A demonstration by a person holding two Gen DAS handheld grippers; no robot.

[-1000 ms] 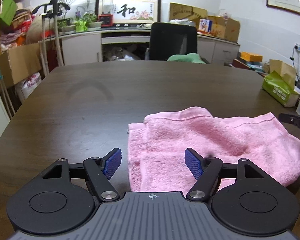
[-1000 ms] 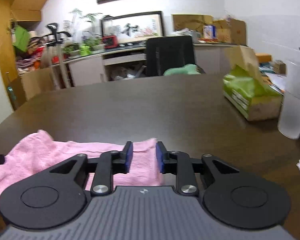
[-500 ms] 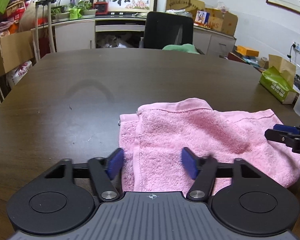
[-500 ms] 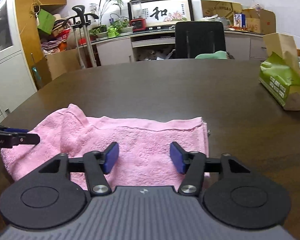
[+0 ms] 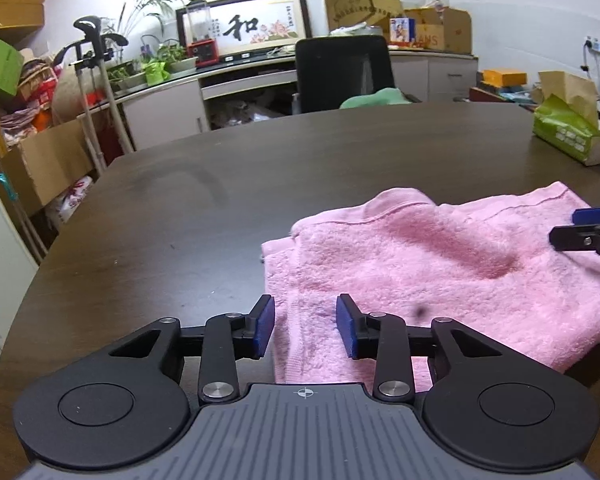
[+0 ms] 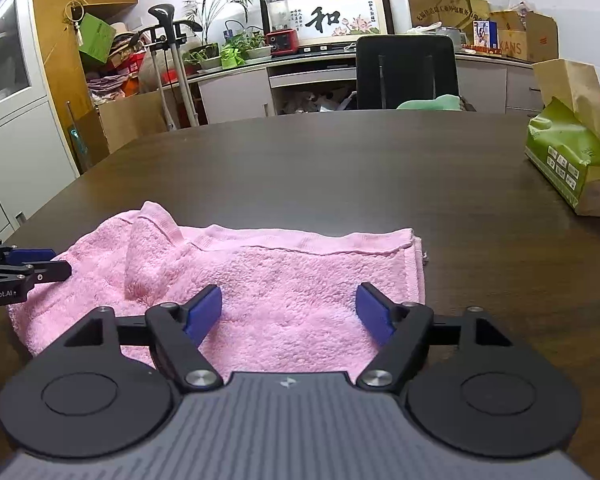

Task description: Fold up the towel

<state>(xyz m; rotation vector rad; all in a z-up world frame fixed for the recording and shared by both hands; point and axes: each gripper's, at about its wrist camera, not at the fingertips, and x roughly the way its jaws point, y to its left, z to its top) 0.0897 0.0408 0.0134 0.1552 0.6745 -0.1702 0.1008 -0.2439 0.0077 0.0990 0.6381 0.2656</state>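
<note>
On the dark bench [image 6: 340,168] lies the pink towel [image 6: 284,280], folded, long axis running left to right. Left hand-held gripper [image 5: 305,328] gapes over its left edge, gripping nothing; right hand-held gripper [image 6: 290,312] spreads wider above the right half, empty too.

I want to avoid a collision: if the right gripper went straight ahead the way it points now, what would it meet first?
Probably only the pink towel, which lies under and ahead of the open right gripper. Beyond it is bare table; how high the gripper sits above the towel is unclear.
</note>
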